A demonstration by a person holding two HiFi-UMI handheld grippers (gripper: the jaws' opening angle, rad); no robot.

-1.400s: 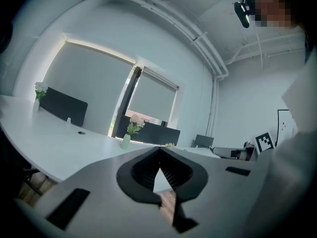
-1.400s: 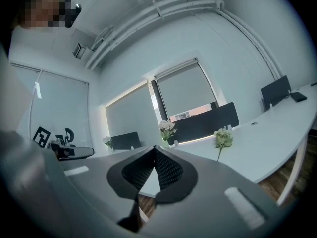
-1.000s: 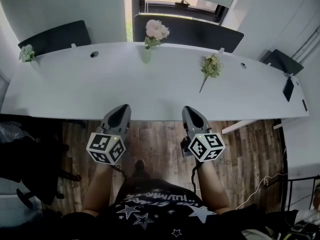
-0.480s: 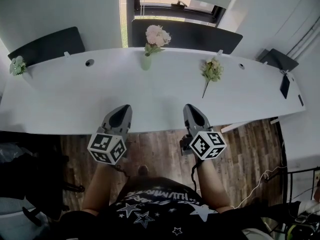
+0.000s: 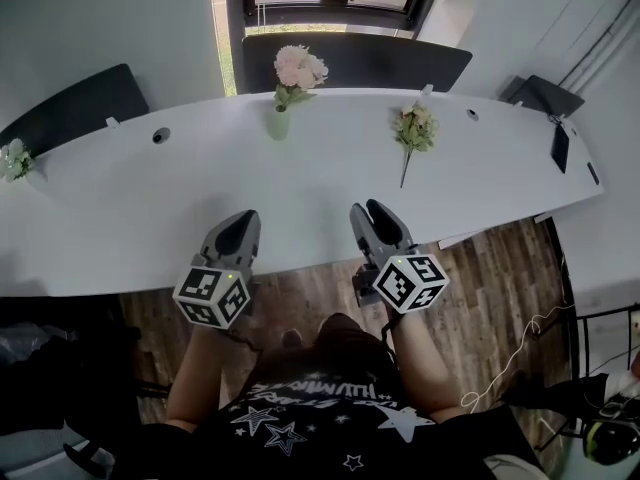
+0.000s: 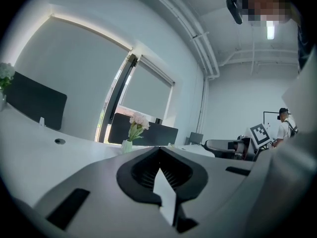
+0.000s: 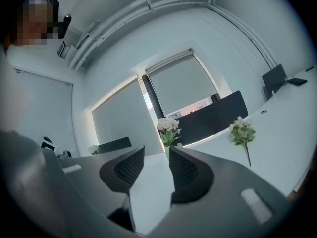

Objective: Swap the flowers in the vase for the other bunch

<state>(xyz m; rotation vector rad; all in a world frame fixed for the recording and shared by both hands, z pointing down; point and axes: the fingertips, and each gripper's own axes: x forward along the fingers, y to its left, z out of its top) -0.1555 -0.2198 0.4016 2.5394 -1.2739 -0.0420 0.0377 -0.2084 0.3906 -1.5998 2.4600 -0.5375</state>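
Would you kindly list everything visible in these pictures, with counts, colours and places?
Long white desk: one, white, spanning the head view.
Pale green vase: one, far desk edge, holding pink flowers.
Loose cream flower bunch: one, lying on the desk right of the vase.
Small white flower bunch: one, desk's far left end.
Dark divider panels: three, black, behind the desk.
Dark flat device: one, desk's right end.
Wooden floor: brown, below the desk.
Left gripper: one, grey, shut, empty, over the near desk edge.
Right gripper: one, grey, jaws just been opening, nothing between them.
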